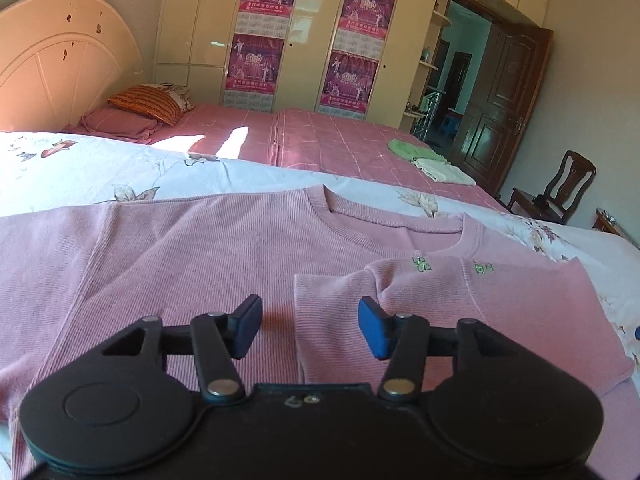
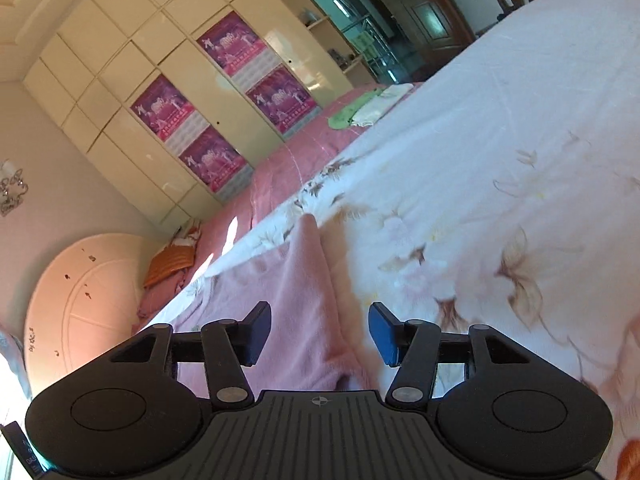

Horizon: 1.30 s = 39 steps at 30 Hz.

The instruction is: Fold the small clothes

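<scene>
Left tool [image 1: 310, 326]: jaws apart, nothing pinched; the blue pads hang just above the shirt [image 1: 200, 264], clear of the cloth. Right tool [image 2: 318, 334]: jaws also apart, a raised ridge of pink cloth is seen between them but neither pad presses on it, so no grip is counted. The right view is strongly rolled, with the bed running diagonally.

The shirt is laid flat on the floral sheet [image 1: 80, 168], collar [image 1: 392, 216] facing away. The right sleeve [image 1: 460, 316] is already folded in across the body, its edge lying just ahead of the left tool. The left sleeve is still spread out flat.

Handling, as judged: ribbed knit, light, soft, no stiffness at all. It will sag and drape from any single grip point and may stretch along the ribs. Not slippery, not fragile. The sheet below is also loose, so a deep pinch could catch both layers.

Grip advice: the cloth is best taken at a seam or hem, a shoulder seam or sleeve cuff, where it is doubled and holds shape. A shallow pinch on the top layer only is suggested, with a low drag across to keep the fold straight.

Farther out: a pink bedspread [image 1: 352, 148] with two small folded cloths [image 1: 432, 162], then the wardrobe [image 1: 308, 40].
</scene>
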{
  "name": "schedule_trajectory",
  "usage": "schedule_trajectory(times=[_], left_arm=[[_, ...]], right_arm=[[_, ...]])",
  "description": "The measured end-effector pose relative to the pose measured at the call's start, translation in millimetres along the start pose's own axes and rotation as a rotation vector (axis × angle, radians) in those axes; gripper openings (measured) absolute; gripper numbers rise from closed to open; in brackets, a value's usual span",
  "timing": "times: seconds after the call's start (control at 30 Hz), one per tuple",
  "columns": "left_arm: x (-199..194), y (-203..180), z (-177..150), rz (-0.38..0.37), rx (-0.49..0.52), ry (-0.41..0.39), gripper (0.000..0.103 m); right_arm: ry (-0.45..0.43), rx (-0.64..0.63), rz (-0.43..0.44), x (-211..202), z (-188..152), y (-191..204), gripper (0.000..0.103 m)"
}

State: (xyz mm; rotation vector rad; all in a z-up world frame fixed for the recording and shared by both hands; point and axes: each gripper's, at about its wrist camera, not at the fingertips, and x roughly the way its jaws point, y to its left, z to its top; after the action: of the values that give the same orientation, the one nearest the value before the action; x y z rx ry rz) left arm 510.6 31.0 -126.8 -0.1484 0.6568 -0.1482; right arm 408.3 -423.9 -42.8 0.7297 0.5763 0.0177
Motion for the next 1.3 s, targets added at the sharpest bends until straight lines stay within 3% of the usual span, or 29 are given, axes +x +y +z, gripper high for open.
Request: schedule_trajectory(times=[0.07, 0.1, 0.17, 0.23, 0.27, 0.3, 0.37, 0.47, 0.57, 0.63, 0.73, 0.83, 0.9, 1.03, 1.13, 1.2, 1.3], left_arm=[[11, -2, 2, 0.015, -0.004, 0.031, 0.047], [14, -1, 2, 0.015, -0.014, 0.031, 0.046], [17, 1, 2, 0.003, -0.041, 0.034, 0.042], [22, 2, 3, -0.048, -0.064, 0.051, 0.006], [23, 1, 3, -0.061, -0.07, 0.056, 0.005], [23, -2, 2, -0.051, -0.054, 0.044, 0.005], [11, -5, -2, -0.037, -0.048, -0.025, 0.005], [-16, -6, -9, -0.006, -0.051, -0.16, 0.005], [-7, -11, -19, 0.053, -0.029, -0.11, 0.005], [-1, -7, -20, 0.051, -0.049, -0.07, 0.006], [1, -3, -15, 0.063, -0.062, -0.043, 0.012], [-17, -2, -11, 0.174, -0.083, -0.12, 0.025], [-23, -10, -6, 0.136, -0.058, -0.148, 0.04], [13, -46, 1, 0.02, 0.083, 0.021, 0.044], [17, -49, -3, 0.059, 0.106, 0.039, 0.046], [0, -51, -3, 0.084, 0.094, 0.0, 0.051], [-9, -61, -16, 0.053, 0.12, 0.008, 0.056]], right_arm=[[0.006, -0.046, -0.016, 26, 7, 4, 0.052], [0.024, -0.053, -0.016, 38, 10, 4, 0.041], [0.057, -0.062, -0.018, 61, 14, 2, 0.038], [0.085, -0.073, -0.029, 78, 15, 1, 0.038], [0.097, -0.08, -0.032, 84, 16, 0, 0.038], [0.102, -0.091, -0.037, 88, 15, 1, 0.03], [0.116, -0.147, -0.051, 90, 13, 4, 0.0], [0.057, -0.219, -0.063, 81, 10, 12, 0.0], [0.095, -0.238, -0.104, 95, 4, 7, 0.0], [0.084, -0.221, -0.109, 95, 4, 6, 0.0], [0.062, -0.234, -0.039, 88, 7, 18, 0.0], [0.073, -0.307, -0.001, 93, 5, 33, 0.0], [0.084, -0.363, -0.005, 102, 3, 40, 0.0], [0.17, -0.381, -0.07, 138, -6, 34, 0.0], [0.165, -0.381, -0.092, 131, -1, 36, 0.0], [0.127, -0.416, -0.044, 110, -3, 43, 0.0], [0.166, -0.449, -0.03, 93, -21, 47, 0.0]])
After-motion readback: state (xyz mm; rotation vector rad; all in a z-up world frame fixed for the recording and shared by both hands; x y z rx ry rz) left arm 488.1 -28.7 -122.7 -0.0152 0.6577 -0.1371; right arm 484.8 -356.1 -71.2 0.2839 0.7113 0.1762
